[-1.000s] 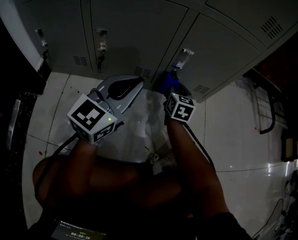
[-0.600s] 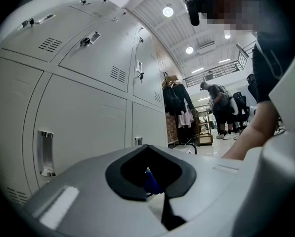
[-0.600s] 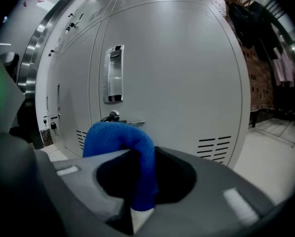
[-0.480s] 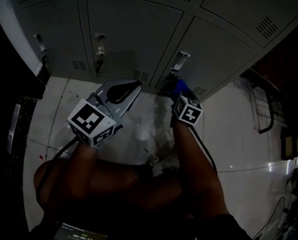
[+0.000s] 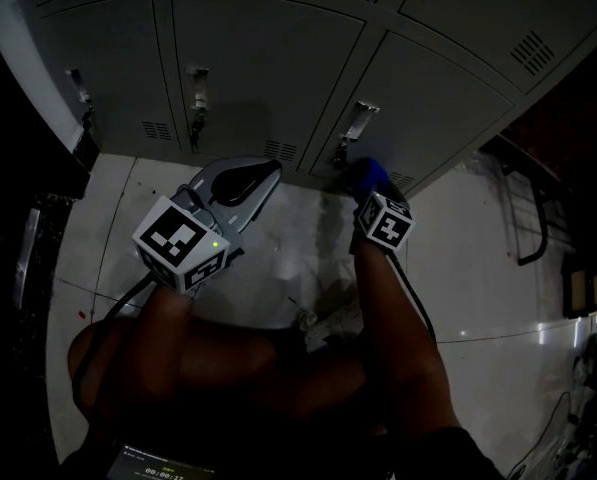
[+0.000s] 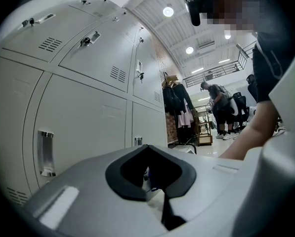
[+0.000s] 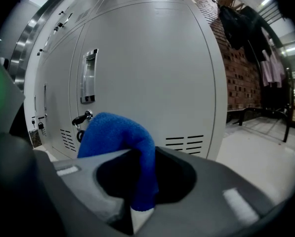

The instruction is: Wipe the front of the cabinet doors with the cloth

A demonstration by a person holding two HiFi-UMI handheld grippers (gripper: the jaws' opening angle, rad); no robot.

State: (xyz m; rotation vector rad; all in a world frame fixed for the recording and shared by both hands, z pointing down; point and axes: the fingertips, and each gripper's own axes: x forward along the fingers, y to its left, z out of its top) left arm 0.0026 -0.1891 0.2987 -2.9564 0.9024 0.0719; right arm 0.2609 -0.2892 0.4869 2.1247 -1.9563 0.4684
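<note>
Blue cloth (image 7: 118, 147) close to door (image 7: 152, 58)

Clamped in the right gripper (image 5: 365, 180), the cloth hangs near the door, prob. not touching; view's dim. Meanwhile the left gripper (image 5: 263, 173) is closed, empty. Press cloth flat, wipe w/ overlapping strokes top to bottom, skirt the handle (image 7: 88, 75).

head view: very dim, underexposed, corners black | floor (image 5: 458, 268) shows faint glare at right | left gripper view: bright, round ceiling lamps (image 6: 168, 11) overhead, fisheye bend, black rim | right gripper view: cabinet door (image 7: 152, 73) evenly lit, soft shadows, cloth (image 7: 120, 137) close-up slightly soft, green blur at left edge, dark corners
</note>
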